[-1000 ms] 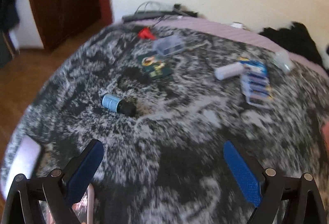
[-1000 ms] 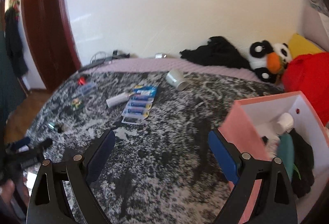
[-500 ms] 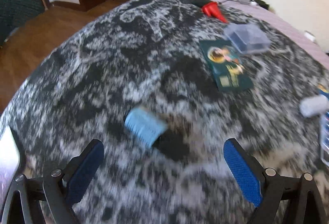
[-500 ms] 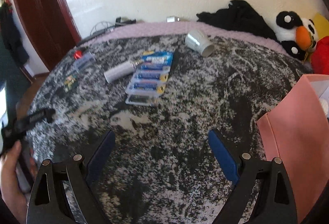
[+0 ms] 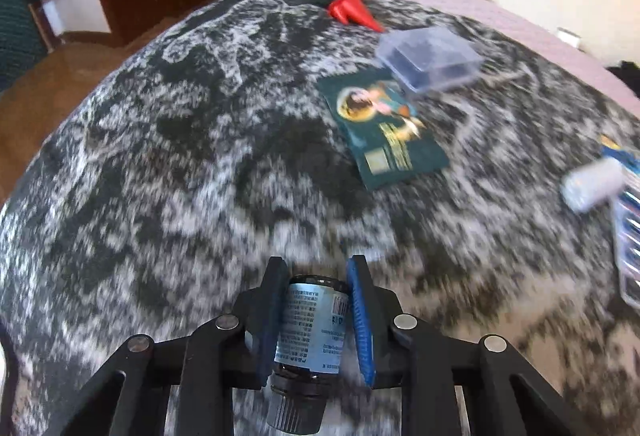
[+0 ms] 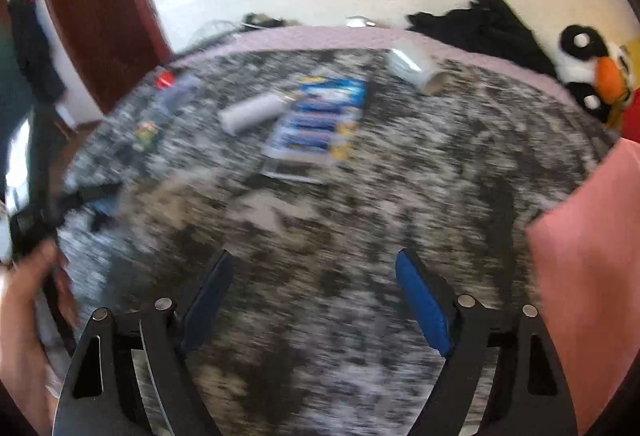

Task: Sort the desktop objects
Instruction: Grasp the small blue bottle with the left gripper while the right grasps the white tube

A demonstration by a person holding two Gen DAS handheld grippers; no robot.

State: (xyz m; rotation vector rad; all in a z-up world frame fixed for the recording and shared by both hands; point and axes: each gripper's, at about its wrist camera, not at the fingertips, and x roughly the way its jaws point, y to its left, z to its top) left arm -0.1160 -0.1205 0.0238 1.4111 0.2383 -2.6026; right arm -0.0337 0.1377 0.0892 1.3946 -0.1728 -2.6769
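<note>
I am clamping my left gripper [image 5: 316,320] on a small dark bottle [image 5: 310,332] with blue label; right gripper [image 6: 316,300] is hanging spread wide over the mottled blanket [image 6: 360,220]

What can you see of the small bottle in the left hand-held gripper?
The small bottle is dark glass or plastic with a pale blue printed label and barcode, and a ribbed black cap pointing toward the camera. It lies lengthwise between the left hand-held gripper fingers, whose blue pads press its label on both sides. Whether it is off the blanket is unclear.
</note>
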